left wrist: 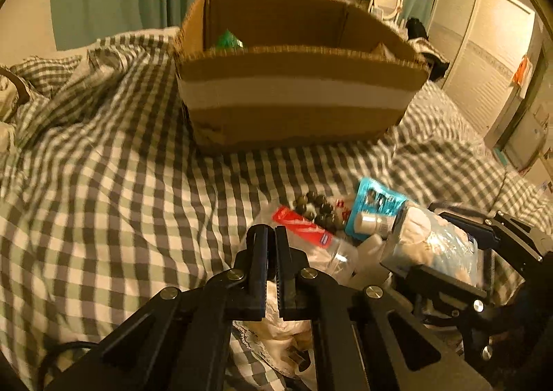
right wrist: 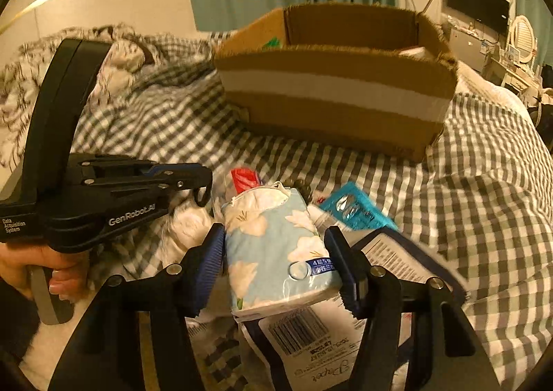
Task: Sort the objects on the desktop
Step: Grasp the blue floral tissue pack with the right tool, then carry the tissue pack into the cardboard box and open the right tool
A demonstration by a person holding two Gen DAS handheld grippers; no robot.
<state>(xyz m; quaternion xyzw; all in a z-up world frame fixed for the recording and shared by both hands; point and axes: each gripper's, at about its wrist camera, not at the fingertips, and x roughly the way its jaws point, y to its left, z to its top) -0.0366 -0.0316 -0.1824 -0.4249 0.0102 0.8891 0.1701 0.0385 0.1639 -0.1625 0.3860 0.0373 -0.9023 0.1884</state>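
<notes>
My right gripper point(right wrist: 274, 245) is shut on a light-blue flowered tissue pack point(right wrist: 276, 252), held above a pile of objects on the bed; the pack also shows in the left wrist view point(left wrist: 432, 242). My left gripper point(left wrist: 271, 232) has its jaws nearly together with only a thin gap, and I see nothing held; it hovers over a clear bottle with a red label point(left wrist: 304, 228). A string of dark beads point(left wrist: 318, 209), a teal blister pack point(left wrist: 376, 201) and a small white bottle point(left wrist: 371, 221) lie beside it. A divided cardboard box point(left wrist: 293, 107) stands beyond.
The bed has a grey-and-white checked cover point(left wrist: 103, 183). The box holds a green item point(left wrist: 228, 40) in its left compartment. A white parcel bag with a barcode label point(right wrist: 300, 332) lies under the right gripper. Crumpled bedding point(left wrist: 27, 86) lies at the left.
</notes>
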